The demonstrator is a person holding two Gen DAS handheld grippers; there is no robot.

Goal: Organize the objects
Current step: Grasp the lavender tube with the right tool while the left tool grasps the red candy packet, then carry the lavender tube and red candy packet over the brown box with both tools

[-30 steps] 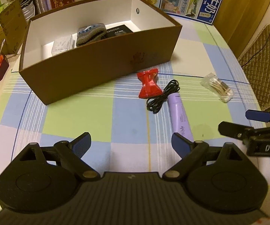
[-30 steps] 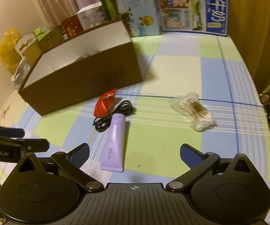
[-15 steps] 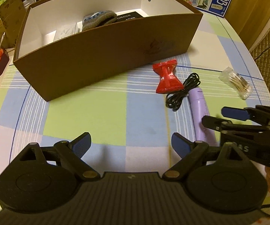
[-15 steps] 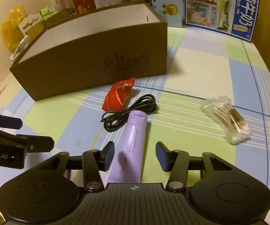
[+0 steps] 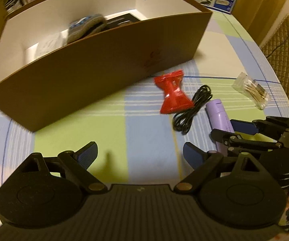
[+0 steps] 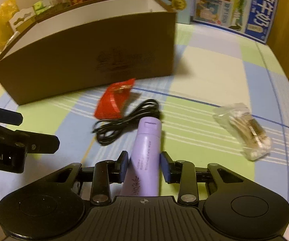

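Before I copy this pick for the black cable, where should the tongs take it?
Grip the black cable across the middle of its bundled loops, coming from above. It lies flat as a loose elongated coil, so a pinch across its narrow width gathers all the strands; the ends sit close to the purple tube and red packet.

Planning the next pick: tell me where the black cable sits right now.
The black cable lies coiled on the tablecloth in front of the brown box, between the red packet and the purple tube to its right.
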